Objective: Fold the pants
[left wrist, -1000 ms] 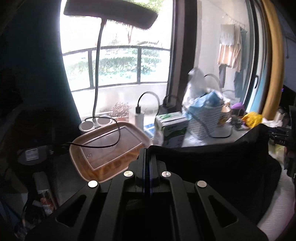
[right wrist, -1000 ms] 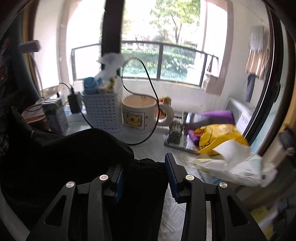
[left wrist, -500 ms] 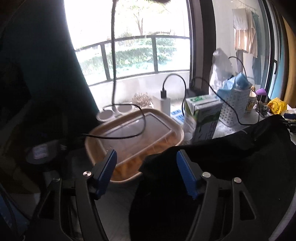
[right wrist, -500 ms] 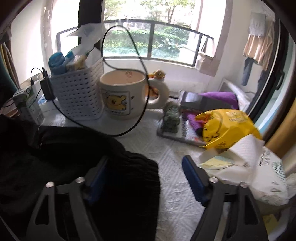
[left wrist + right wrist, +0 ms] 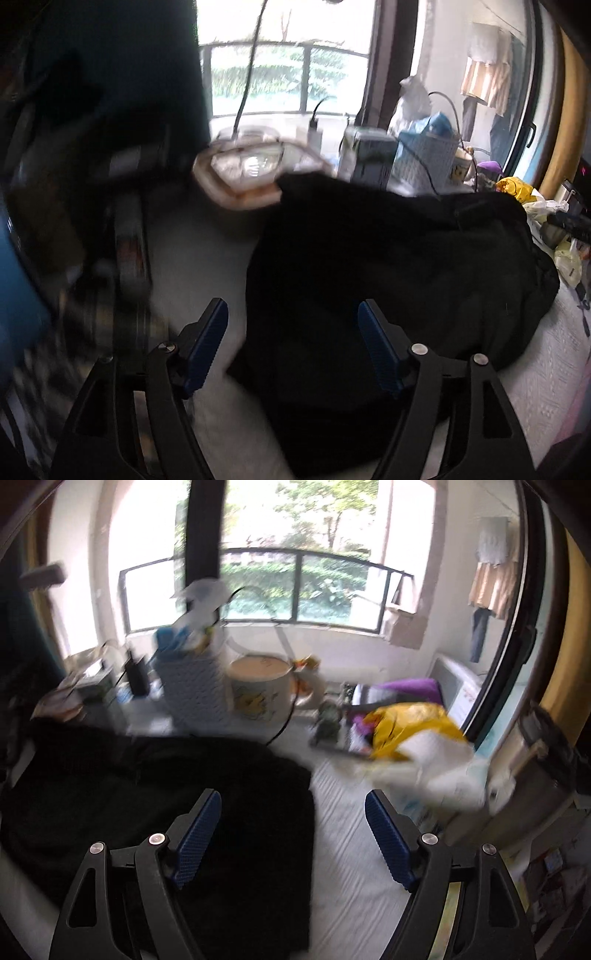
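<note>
1 pair of black fabric pants (image 5: 399,266) lies heaped on the white textured table cover (image 5: 354,856). The left gripper (image 5: 291,347) has just been opening, jaws spread over the cloth, pads clear; the right gripper (image 5: 293,834) likewise. Behind: 1 cream cartoon mug (image 5: 258,694), 1 pale lattice basket (image 5: 194,686).

R gripper (image 5: 291,808) jaws wide, just opened, nothing pinched. Black pants (image 5: 147,794) lie under its left finger on white cloth (image 5: 343,849). Mug (image 5: 258,694) behind.
</note>
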Motion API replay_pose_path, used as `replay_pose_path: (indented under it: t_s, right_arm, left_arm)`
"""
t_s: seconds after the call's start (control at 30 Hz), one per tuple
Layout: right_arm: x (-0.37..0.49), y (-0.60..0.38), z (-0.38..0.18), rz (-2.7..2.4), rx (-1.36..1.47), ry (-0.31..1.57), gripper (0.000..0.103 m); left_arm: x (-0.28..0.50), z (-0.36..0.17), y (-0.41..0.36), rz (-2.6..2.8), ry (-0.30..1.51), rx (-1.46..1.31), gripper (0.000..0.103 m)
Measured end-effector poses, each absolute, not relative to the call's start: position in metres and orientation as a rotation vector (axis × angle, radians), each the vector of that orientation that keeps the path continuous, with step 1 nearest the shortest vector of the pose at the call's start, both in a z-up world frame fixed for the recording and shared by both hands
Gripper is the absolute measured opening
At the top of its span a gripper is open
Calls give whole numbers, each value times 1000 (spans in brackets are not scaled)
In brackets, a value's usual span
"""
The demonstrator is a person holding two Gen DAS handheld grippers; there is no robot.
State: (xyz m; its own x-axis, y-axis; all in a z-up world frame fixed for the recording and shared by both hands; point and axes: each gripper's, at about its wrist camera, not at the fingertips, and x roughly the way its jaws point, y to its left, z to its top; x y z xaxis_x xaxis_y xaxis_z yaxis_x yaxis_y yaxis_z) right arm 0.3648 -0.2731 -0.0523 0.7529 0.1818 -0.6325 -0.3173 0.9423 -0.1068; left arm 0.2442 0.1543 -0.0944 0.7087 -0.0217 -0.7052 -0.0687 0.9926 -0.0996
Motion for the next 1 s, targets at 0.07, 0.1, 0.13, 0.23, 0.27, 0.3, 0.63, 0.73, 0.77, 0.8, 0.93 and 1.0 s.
replay_pose_path:
  t_s: [0.07, 0.1, 0.13, 0.23, 0.27, 0.3, 0.63, 0.73, 0.77, 0.8, 0.93, 1.0]
  right_arm:
    - [354, -271, -67, 295, -203, 701, 82]
    - [350, -272, -74, 299, -192, 724, 82]
    - [346, -273, -83, 303, -178, 750, 82]
    - [336, -276, -105, 302, -133, 810, 81]
    - [333, -279, -111, 287, -122, 822, 81]
    - [331, -281, -118, 272, -109, 834, 81]
    - [312, -281, -129, 260, -199, 816, 40]
    - [306, -282, -123, 257, -250, 815, 39]
    - [305, -282, -120, 254, -271, 810, 39]
    - [303, -283, -117, 254, -289, 807, 38]
    - [302, -288, -114, 245, -345, 804, 38]
    - [304, -292, -118, 233, -358, 818, 38]
  left_arm:
    - [237, -106, 157, 25, 815, -171, 73]
    - [234, -110, 156, 18, 824, -195, 73]
    - [232, -113, 156, 4, 830, -219, 73]
    - [226, -122, 151, -36, 824, -254, 73]
    - [226, -126, 150, -35, 828, -253, 73]
    - [226, -130, 149, -36, 833, -258, 73]
    - [218, -129, 141, -63, 848, -275, 7]
    - [207, -128, 137, -73, 874, -279, 6]
    - [206, -127, 135, -73, 881, -283, 6]
    - [202, -127, 133, -73, 893, -290, 6]
    - [192, -129, 129, -64, 939, -306, 6]
    - [189, -132, 129, -63, 972, -324, 7]
